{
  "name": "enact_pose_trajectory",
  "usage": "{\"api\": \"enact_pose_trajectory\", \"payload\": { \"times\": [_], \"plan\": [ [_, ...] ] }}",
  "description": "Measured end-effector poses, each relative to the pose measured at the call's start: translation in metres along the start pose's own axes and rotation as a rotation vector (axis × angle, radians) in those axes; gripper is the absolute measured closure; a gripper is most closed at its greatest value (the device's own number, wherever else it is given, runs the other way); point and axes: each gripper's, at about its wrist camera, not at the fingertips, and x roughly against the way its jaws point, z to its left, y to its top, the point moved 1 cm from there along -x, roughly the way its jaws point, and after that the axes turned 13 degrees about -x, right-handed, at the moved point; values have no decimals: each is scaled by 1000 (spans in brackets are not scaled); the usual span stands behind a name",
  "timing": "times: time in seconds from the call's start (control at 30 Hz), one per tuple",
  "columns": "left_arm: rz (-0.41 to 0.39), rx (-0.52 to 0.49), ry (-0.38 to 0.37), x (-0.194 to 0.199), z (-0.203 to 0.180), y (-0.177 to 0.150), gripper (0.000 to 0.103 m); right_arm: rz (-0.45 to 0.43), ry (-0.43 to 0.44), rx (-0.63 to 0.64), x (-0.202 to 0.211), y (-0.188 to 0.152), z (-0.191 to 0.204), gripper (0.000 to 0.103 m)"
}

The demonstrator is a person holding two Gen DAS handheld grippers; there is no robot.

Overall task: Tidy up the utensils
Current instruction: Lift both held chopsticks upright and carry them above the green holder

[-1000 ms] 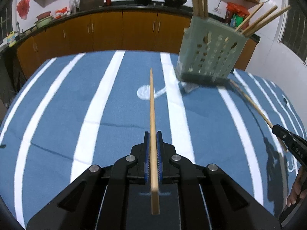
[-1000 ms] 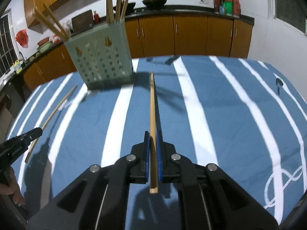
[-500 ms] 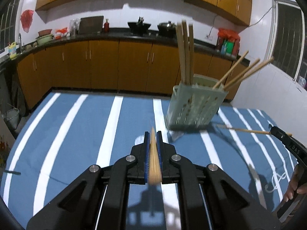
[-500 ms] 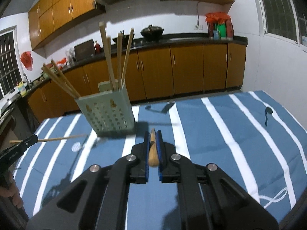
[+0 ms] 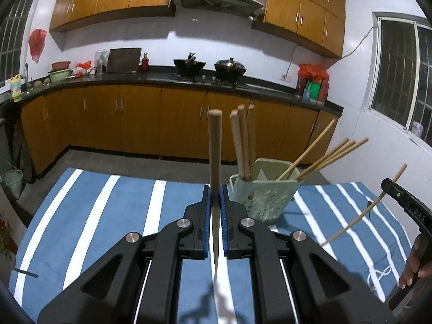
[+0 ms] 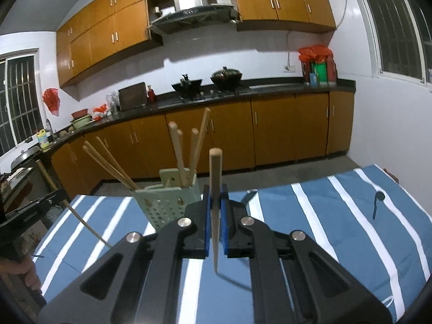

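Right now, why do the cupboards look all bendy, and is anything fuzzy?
Left wrist view: the fisheye lens bows the cupboards and darkens the corners; the chopstick in the jaws is soft up close. Right wrist view: same bowing, its chopstick throws a thin shadow on the striped cloth, and the holder stays sharp.

left chopstick [image 5: 215,162]: wooden, near upright, thick end up, clamped mid-length | right chopstick [image 6: 215,189]: wooden, same pose, clamped | holder [image 5: 263,197]: pale green, perforated, standing on striped surface [image 5: 108,216], two compartments | stored chopsticks [image 5: 243,140]: one bundle upright, another leaning outward
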Motion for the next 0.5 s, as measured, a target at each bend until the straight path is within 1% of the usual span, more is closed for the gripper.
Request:
{"api": "enact_pose_trajectory", "payload": {
  "times": [0.1,0.2,0.37,0.5],
  "plan": [
    [-27,3,-10,4,-1,11,96,-22,36,2,7,12,8,95],
    [-72,0,-19,9,-7,27,96,-59,75,5,16,27,20,95],
    [-182,-14,-24,19,-18,61,96,-153,139,-2,28,57,43,95],
    [-273,-17,-18,19,-28,87,96,-231,175,-2,27,77,60,95]
  ]
}}
